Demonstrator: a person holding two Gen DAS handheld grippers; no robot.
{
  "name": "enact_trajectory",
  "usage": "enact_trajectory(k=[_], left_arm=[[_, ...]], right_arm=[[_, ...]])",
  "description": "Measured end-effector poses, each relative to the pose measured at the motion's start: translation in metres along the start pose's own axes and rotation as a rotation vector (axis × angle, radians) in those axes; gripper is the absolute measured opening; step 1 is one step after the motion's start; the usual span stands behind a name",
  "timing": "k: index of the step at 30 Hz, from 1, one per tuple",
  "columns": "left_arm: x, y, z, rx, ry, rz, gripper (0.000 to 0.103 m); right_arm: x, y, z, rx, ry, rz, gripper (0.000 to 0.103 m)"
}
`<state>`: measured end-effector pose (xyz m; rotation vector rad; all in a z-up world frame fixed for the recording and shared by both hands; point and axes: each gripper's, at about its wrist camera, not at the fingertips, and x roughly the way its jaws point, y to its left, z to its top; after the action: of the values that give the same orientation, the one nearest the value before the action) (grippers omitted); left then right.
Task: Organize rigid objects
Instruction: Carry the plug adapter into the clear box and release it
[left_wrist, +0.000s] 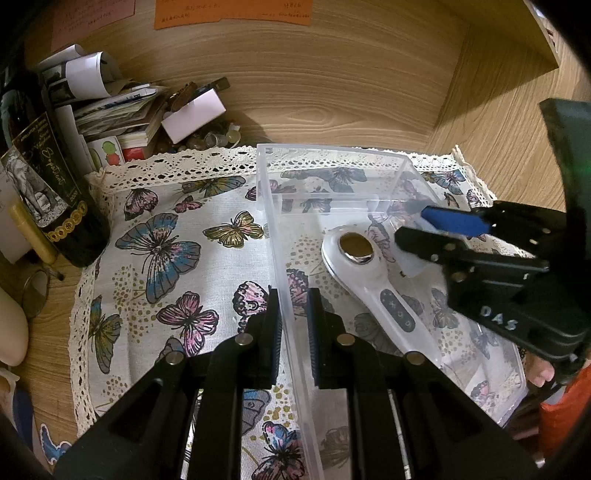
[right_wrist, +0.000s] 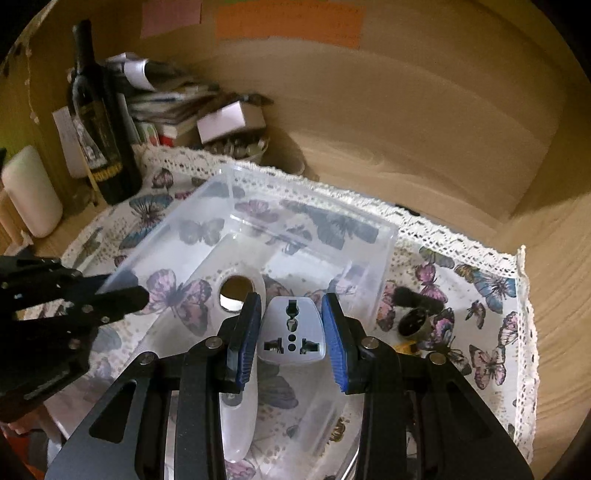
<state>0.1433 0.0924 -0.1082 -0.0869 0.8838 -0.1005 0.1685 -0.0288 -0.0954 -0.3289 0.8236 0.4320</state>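
Right gripper (right_wrist: 291, 332) clamped on white travel adapter (right_wrist: 291, 334), above clear bin (left_wrist: 291, 295). Left gripper (left_wrist: 293, 325) pinching bin wall. Light, stiff, probably slick plastic; flat sides best.

"DAS" on right tool (left_wrist: 419, 236)

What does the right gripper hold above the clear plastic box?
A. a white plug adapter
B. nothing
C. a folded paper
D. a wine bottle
A: in the right wrist view, the right gripper has its blue pads on both sides of the white plug adapter, over the clear plastic box.
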Motion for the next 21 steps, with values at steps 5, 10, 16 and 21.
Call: enact_trajectory(k=[5,10,16,21], left_arm=[[0.001,-0.002,0.0,-0.001,-0.001,0.0,0.012],[0.0,0.0,0.0,0.0,-0.001,-0.001,0.012],[0.001,-0.001,0.0,0.001,-0.001,-0.001,0.012],[0.002,-0.002,0.0,0.002,-0.001,0.001,0.012]], right_arm=[[0.009,0.001,-0.001,-0.017,0.041,0.003,0.032],[0.012,0.004,-0.003,-0.032,0.053,0.004,0.032],[0.004,0.005,-0.003,-0.04,0.029,-0.004,0.037],[-0.011,0.005,-0.002,-0.039,-0.017,-0.01,0.041]])
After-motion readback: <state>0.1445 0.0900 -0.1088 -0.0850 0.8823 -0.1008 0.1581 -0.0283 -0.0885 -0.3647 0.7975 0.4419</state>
